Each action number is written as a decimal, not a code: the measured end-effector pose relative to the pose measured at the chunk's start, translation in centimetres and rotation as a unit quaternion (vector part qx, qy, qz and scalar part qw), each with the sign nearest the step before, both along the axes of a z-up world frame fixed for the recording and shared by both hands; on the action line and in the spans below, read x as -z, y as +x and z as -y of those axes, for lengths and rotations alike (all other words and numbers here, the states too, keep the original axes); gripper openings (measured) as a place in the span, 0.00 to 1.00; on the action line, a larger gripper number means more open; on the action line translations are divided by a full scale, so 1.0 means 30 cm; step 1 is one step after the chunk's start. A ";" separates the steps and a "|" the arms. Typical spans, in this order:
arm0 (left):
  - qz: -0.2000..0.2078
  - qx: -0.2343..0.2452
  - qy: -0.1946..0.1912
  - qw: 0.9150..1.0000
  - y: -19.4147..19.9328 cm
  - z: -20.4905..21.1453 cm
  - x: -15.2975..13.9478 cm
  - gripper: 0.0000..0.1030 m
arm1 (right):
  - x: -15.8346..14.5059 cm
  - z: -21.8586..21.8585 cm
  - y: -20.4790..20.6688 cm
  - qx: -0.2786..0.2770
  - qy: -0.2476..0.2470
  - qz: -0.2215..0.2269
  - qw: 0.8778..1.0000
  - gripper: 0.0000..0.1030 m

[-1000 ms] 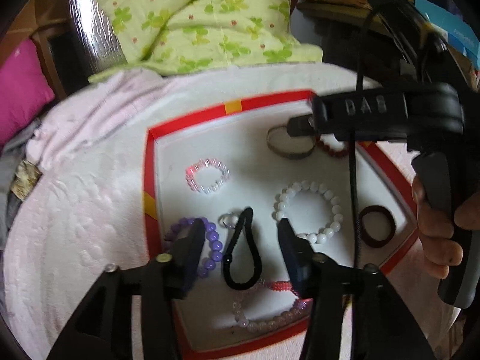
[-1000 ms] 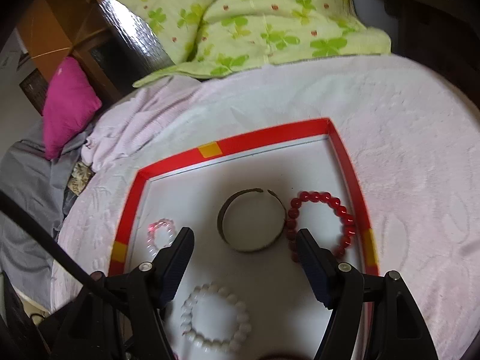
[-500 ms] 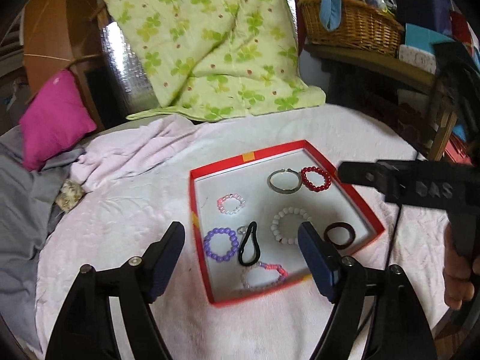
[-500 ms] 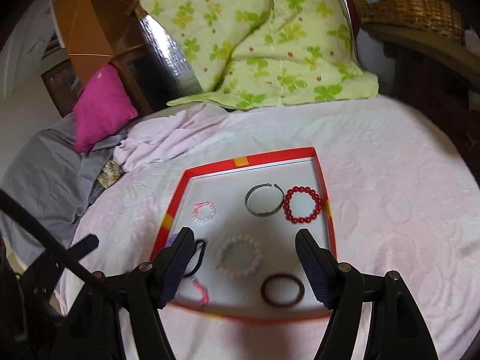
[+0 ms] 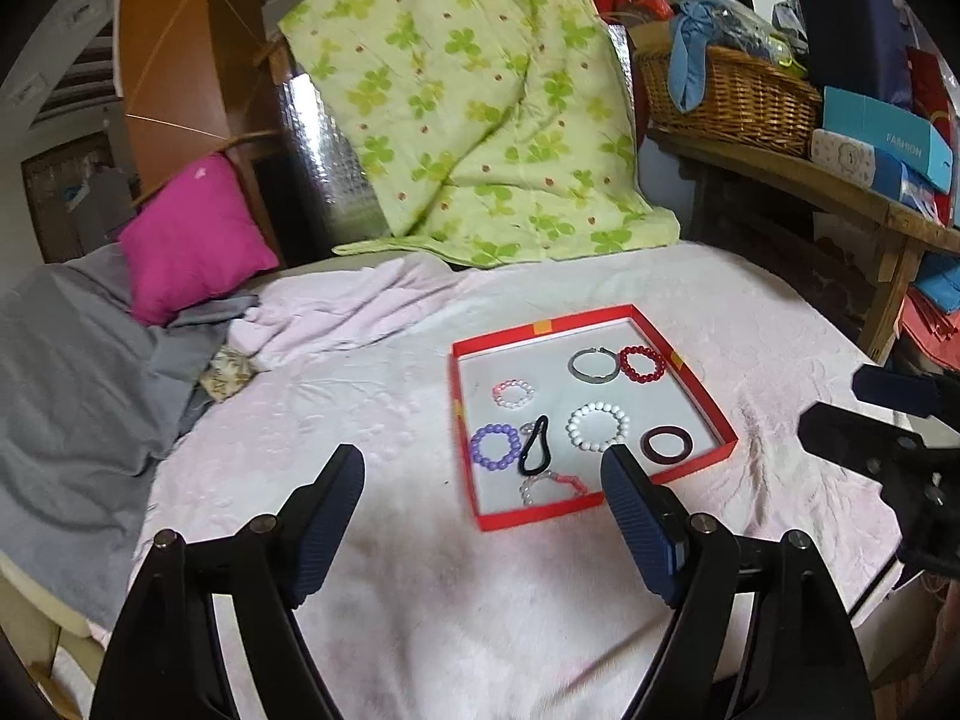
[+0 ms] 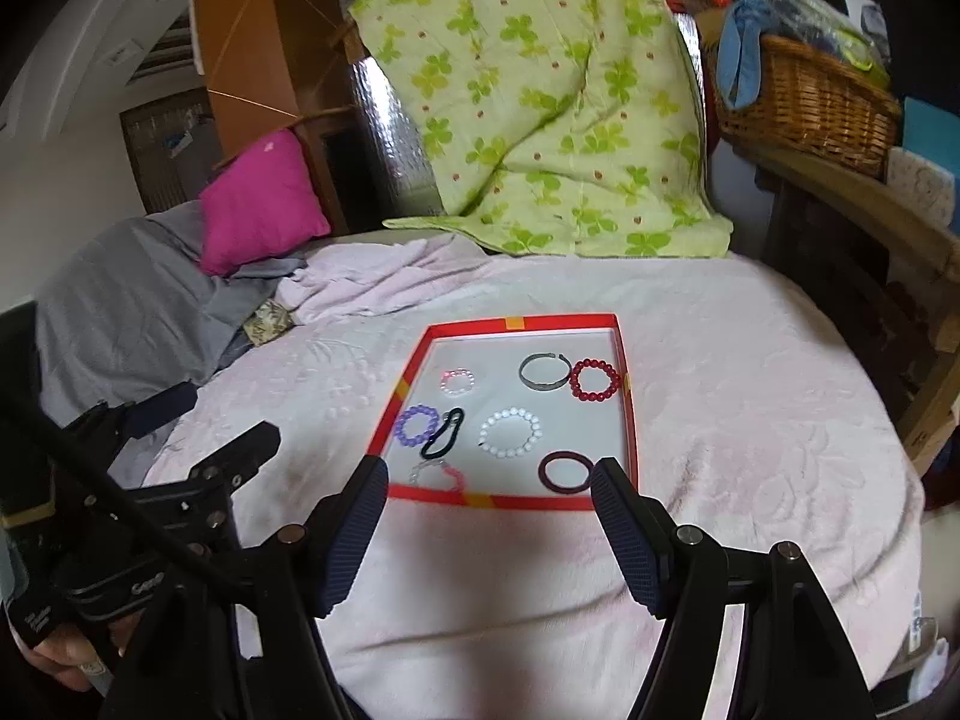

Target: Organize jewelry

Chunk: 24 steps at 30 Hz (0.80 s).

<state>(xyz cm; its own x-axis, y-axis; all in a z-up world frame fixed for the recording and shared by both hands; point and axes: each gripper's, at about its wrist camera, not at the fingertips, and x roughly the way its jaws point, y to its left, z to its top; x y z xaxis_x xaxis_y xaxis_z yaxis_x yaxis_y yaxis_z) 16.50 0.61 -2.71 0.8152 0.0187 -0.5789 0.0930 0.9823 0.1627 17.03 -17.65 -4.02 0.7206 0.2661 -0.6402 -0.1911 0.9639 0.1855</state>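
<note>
A red-rimmed tray (image 5: 543, 324) (image 6: 522, 322) lies on the pink blanket. In it lie a purple bead bracelet (image 5: 495, 447), a black hair tie (image 5: 534, 455), a white bead bracelet (image 5: 599, 426), a dark red bangle (image 6: 567, 471), a red bead bracelet (image 6: 594, 380), a metal cuff (image 6: 543, 372) and two pinkish bead bracelets. My left gripper (image 5: 480, 462) hovers well back from the tray's near edge, jaws opening, nothing between them. Raised and back from the tray too, my right gripper (image 6: 489, 471) stands open and empty.
A green clover quilt (image 5: 480, 120) and a magenta pillow (image 5: 192, 240) lie beyond the blanket, with grey cloth (image 5: 72, 360) at the left. A wicker basket (image 5: 726, 96) and boxes sit on a wooden shelf at the right. A hand holds each gripper's handle.
Both grippers have pulled back and up from the tray, which now looks small and far. The left jaws have spread wider and no longer straddle the black hair tie.
</note>
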 end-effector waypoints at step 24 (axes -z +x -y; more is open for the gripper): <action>0.084 -0.063 0.004 0.994 -0.389 -0.084 -0.196 0.93 | -0.182 -0.059 -0.425 0.030 0.009 0.053 0.998 0.76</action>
<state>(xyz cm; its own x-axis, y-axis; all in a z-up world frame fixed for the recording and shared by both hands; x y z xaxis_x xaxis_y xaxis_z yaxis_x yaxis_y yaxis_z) 4.83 3.13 3.17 0.8914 0.1308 -0.4340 -0.0603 0.9832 0.1725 4.28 -15.88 1.44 0.7995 0.2310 -0.5544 -0.1519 0.9708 0.1855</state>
